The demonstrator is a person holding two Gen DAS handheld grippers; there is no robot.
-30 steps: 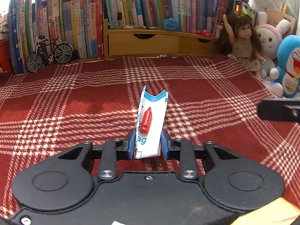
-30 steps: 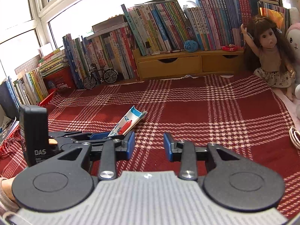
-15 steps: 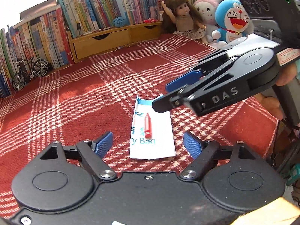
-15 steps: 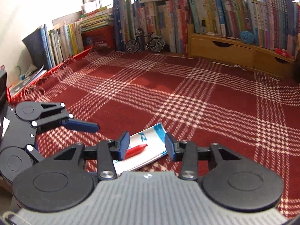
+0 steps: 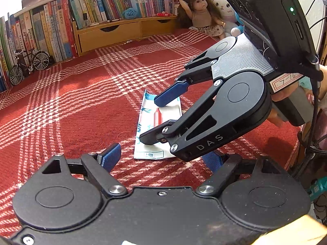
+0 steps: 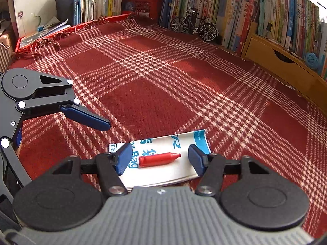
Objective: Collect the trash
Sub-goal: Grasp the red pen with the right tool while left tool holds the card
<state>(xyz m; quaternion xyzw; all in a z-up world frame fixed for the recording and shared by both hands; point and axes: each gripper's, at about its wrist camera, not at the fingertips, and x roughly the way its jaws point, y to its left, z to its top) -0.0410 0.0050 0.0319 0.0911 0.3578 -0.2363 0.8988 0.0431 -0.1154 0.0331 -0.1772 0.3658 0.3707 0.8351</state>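
A white and blue plastic bag [image 5: 147, 120] [image 6: 163, 145] lies flat on the red plaid cloth [image 6: 143, 94]. A small red cone-tipped piece [image 5: 157, 116] [image 6: 159, 159] rests on top of it. My left gripper [image 5: 161, 159] stands open just short of the bag's near edge, holding nothing; one of its blue fingers [image 6: 85, 118] shows in the right wrist view. My right gripper [image 6: 160, 160] [image 5: 161, 117] hangs low over the bag. Its jaws are opening, and the red piece lies between the pads, which do not touch it.
Rows of books [image 5: 61, 26], a wooden drawer unit [image 5: 110, 34] and a model bicycle [image 6: 194, 27] line the back. A doll [image 5: 201, 14] and plush toys [image 5: 222, 10] sit at the far right. The cloth's fringed edge [image 6: 47, 42] runs along the left in the right wrist view.
The left gripper opened and let go of the bag, which now lies flat. The right gripper swung in over it, came down, and its jaws widened around the red piece.
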